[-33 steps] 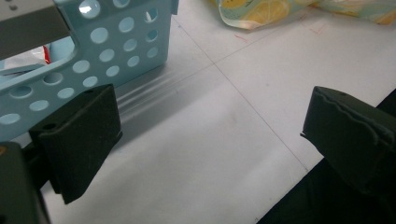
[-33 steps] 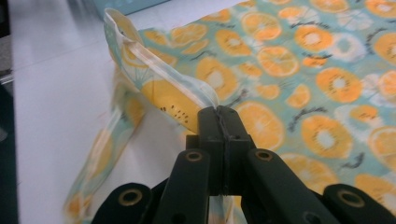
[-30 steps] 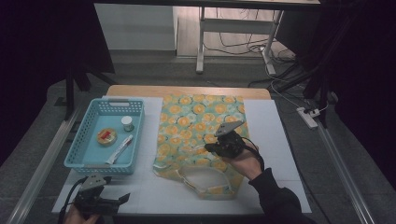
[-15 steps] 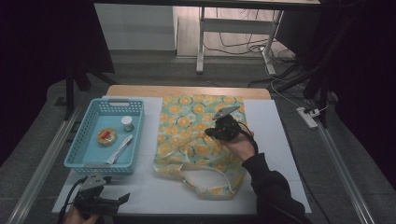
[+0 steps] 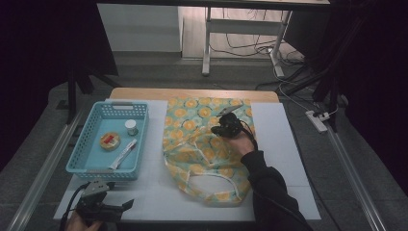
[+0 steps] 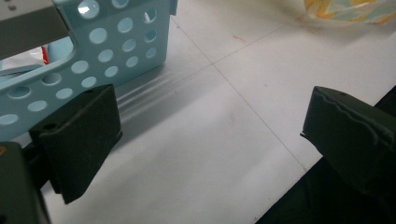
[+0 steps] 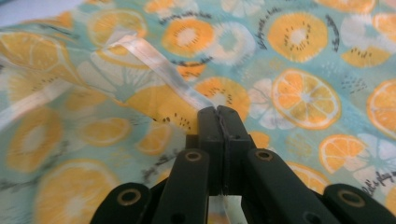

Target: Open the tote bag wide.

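Observation:
A cloth bag (image 5: 192,122) printed with orange slices on teal lies flat mid-table, its white handle loop (image 5: 214,180) at the near end. My right gripper (image 5: 216,131) hovers over the bag's middle, shut on a white strap (image 7: 154,60) at the fabric's edge, and lifts a fold of cloth. In the right gripper view the jaws (image 7: 218,113) meet tightly on that strap. My left gripper (image 5: 126,206) rests low at the table's near left corner, open and holding nothing. Its wide-apart jaws (image 6: 210,126) frame bare white tabletop.
A light blue perforated basket (image 5: 82,163) stands left of the bag, just beyond my left gripper, its wall (image 6: 116,46) close by. Inside are a small white jar (image 5: 130,127), a round tin (image 5: 110,140) and a white packet (image 5: 124,153). The white table (image 5: 288,159) ends right of the bag.
My right gripper has moved toward the far side of the table, still shut on the strap, drawing the bag's fabric up with it. The left gripper has stayed put.

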`<state>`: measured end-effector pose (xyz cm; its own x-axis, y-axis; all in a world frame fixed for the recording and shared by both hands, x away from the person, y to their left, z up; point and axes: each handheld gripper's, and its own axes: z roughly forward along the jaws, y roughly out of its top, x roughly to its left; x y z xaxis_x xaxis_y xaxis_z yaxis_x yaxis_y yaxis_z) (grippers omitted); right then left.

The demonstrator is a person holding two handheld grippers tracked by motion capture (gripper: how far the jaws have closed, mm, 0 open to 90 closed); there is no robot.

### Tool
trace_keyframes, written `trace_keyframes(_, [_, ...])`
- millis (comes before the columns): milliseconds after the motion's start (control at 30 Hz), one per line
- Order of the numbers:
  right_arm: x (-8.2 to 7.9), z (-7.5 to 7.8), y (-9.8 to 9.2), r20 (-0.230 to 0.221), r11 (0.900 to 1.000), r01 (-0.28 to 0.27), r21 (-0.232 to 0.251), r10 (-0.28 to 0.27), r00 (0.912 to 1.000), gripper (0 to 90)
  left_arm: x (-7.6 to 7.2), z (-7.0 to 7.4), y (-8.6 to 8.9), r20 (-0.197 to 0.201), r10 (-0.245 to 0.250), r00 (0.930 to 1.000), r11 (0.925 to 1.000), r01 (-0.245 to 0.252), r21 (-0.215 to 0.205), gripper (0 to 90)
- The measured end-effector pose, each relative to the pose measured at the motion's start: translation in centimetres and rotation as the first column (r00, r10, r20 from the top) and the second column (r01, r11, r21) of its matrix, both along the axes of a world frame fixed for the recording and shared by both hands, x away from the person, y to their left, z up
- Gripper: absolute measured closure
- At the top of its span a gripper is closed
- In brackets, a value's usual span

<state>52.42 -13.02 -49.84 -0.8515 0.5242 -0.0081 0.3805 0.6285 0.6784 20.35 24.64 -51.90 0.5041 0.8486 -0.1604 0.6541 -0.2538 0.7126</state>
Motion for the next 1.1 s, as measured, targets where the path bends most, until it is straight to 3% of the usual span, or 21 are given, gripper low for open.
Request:
trace_keyframes(200, [1.2,-2.2,-0.1,-0.025,0.999,0.035,-0.025,-0.036,0.9991,89.1,0.0,0.0,0.0,0.000,-0.001,1.0000,1.0000,0.001,-0.001,4.3])
trace_keyframes(300, [1.3,-2.4,-0.3,-0.042,0.999,0.047,-0.001,-0.047,0.9980,82.9,0.0,0.0,0.0,0.000,-0.001,1.0000,1.0000,0.001,-0.001,4.3])
trace_keyframes(333, [1.2,-2.1,-0.4,-0.044,0.998,0.056,0.009,-0.056,0.9975,74.7,0.0,0.0,0.0,0.000,-0.002,1.0000,1.0000,0.002,-0.001,4.4])
trace_keyframes(400, [1.1,-1.9,-0.4,-0.046,0.998,0.060,0.018,-0.059,0.9972,71.5,0.0,0.0,0.0,0.000,-0.002,1.0000,1.0000,0.002,-0.001,4.3])
trace_keyframes(433, [0.8,-1.2,-0.5,-0.042,0.997,0.061,0.037,-0.059,0.9974,62.7,0.0,0.0,0.0,0.001,-0.002,1.0000,1.0000,0.002,0.000,4.3])
trace_keyframes(667, [-0.4,0.2,-0.6,-0.030,0.998,0.035,0.058,-0.033,0.9990,46.2,0.0,0.0,0.0,0.000,0.000,1.0000,1.0000,0.000,0.002,4.4])
trace_keyframes(900, [-3.0,2.1,-0.5,-0.030,0.996,-0.033,0.084,0.036,0.9989,30.1,0.0,0.0,0.0,-0.002,0.002,1.0000,1.0000,-0.002,0.001,4.4])
trace_keyframes(1100, [-5.6,3.1,-0.3,-0.024,0.994,-0.081,0.066,0.083,0.9962,16.0,0.0,0.0,0.0,-0.001,0.003,1.0000,1.0000,-0.003,0.002,4.4])
